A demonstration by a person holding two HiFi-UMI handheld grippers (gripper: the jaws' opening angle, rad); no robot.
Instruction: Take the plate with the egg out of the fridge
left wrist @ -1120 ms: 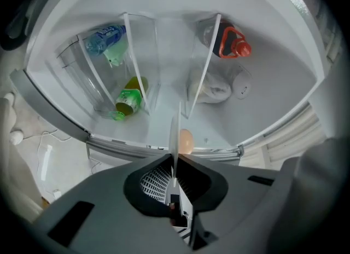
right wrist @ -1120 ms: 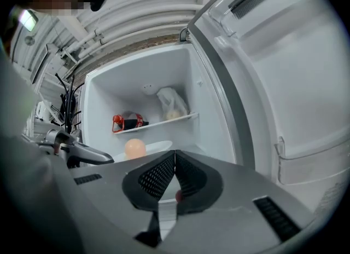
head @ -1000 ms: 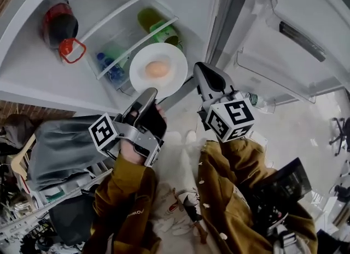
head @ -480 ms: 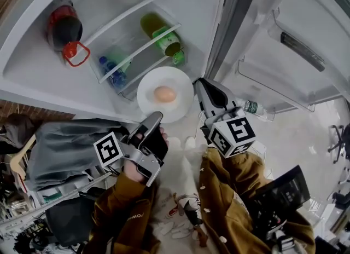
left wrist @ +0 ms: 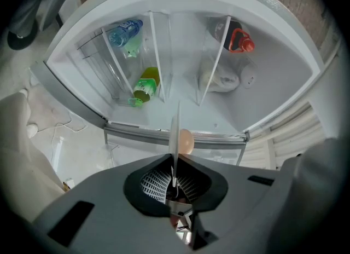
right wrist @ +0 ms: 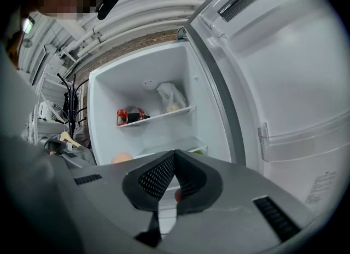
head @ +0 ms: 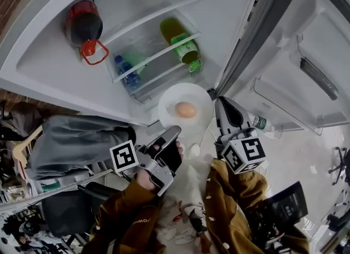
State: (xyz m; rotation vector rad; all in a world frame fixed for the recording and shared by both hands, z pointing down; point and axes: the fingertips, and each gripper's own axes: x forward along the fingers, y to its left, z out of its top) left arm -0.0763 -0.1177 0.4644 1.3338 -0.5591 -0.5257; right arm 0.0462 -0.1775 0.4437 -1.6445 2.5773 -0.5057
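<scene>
Plate (head: 168, 104) with egg (head: 186, 109) farther out of fridge (head: 232, 23), in left hand-held gripper (head: 175, 132)

Green bottle (head: 180, 42) lies on its side. Clear water bottle with blue cap (head: 126, 73) lies one level below it, to its left in the head view. Dark soda bottle with red cap (head: 83, 26) and white bag (left wrist: 219, 78) sit one level above. Grey cloth (head: 76, 146) hangs well apart, lower left.

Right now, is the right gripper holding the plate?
No, the plate is clamped edge-on in the left gripper; the right gripper is shut on nothing.
</scene>
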